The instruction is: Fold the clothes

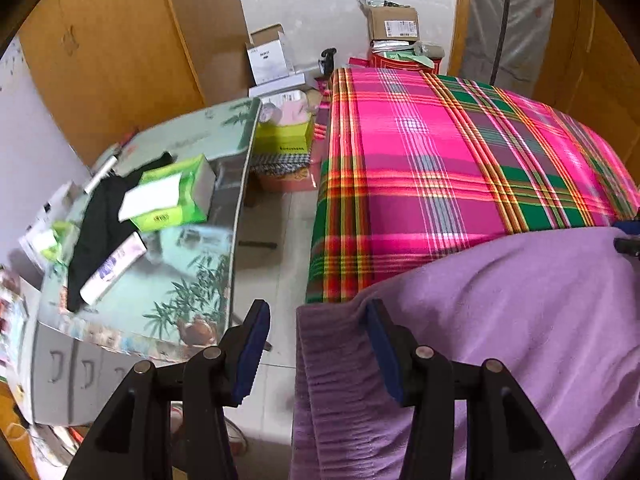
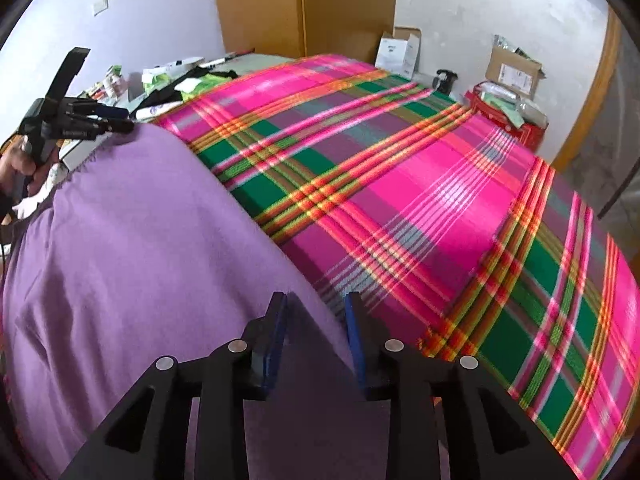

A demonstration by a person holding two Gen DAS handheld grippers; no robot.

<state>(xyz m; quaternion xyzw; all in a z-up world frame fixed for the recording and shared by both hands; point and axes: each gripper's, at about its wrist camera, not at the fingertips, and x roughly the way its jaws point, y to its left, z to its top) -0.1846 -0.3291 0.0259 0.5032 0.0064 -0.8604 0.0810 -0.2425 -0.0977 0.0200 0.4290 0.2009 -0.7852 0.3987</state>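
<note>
A bed's pink-and-green plaid cotton sheet (image 2: pixel 400 184) carries a soft lilac fleece garment (image 2: pixel 140 240), spread over its near end. Both the left gripper (image 1: pixel 318 344) and right gripper (image 2: pixel 316 332) stand spread at the cloth's far edge, seemingly mid-fold; each must pinch a corner. A cluttered glass-topped side table (image 1: pixel 192 280) crowds the left.

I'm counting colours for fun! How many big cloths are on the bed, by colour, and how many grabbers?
Purple cloth: 1
Pink-and-green plaid sheet: 1
Grabbers: 2, the left gripper and the right gripper, both open
Total: 4
</note>
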